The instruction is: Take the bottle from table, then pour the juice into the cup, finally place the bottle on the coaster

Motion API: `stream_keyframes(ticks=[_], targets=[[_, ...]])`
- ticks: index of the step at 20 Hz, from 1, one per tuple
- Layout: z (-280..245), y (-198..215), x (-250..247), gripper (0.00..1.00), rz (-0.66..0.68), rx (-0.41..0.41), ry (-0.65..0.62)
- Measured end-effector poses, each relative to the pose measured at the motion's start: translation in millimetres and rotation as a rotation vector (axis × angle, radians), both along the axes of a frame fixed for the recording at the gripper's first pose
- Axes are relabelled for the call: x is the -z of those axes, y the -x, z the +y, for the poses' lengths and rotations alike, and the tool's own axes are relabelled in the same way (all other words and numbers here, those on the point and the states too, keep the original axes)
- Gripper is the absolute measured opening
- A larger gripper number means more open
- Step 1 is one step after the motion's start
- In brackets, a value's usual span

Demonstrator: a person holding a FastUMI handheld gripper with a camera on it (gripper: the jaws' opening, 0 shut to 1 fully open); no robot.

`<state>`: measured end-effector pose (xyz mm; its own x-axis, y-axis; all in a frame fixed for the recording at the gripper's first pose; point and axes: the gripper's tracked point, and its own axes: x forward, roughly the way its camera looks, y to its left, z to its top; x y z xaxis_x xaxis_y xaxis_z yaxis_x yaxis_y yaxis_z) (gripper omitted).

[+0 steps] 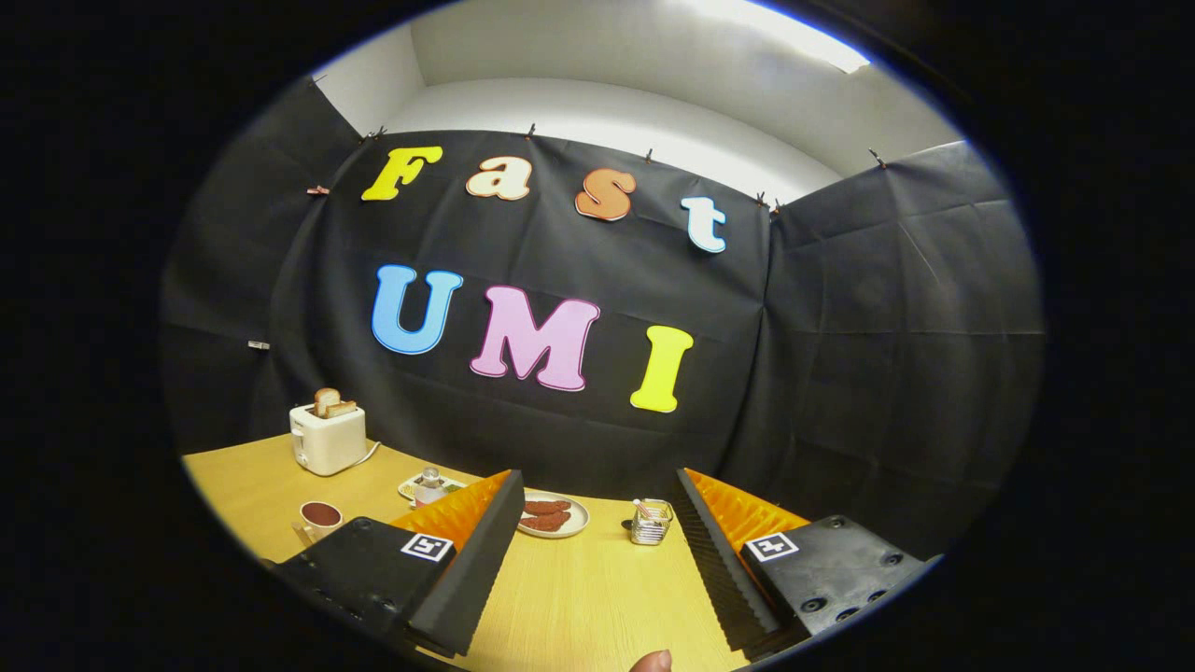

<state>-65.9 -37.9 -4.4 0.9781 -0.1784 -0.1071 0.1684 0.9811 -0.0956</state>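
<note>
My gripper (597, 490) is open above the wooden table (597, 597), its two black and orange fingers (471, 551) spread wide with nothing between them. A small clear bottle (429, 485) stands on a pale coaster (415, 487) beyond the left finger, toward the toaster. A white cup (320, 518) holding dark red juice sits to the left of the left finger, closer than the bottle. All of them lie well off from the fingers.
A white toaster (327, 437) with bread slices stands at the far left corner. A plate (553, 515) with reddish food lies ahead between the fingers, and a small wire holder (651, 521) sits by the right finger. A fingertip (651, 661) shows near the table's close edge.
</note>
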Motion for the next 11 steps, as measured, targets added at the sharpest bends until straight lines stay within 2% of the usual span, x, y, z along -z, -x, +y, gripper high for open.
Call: stream_keyframes(ticks=[5,11], targets=[[4.4,2.7,7.5,0.97,0.009,-0.004,0.054],[11.0,13.0,-9.9,0.97,-0.031,-0.023,0.075]])
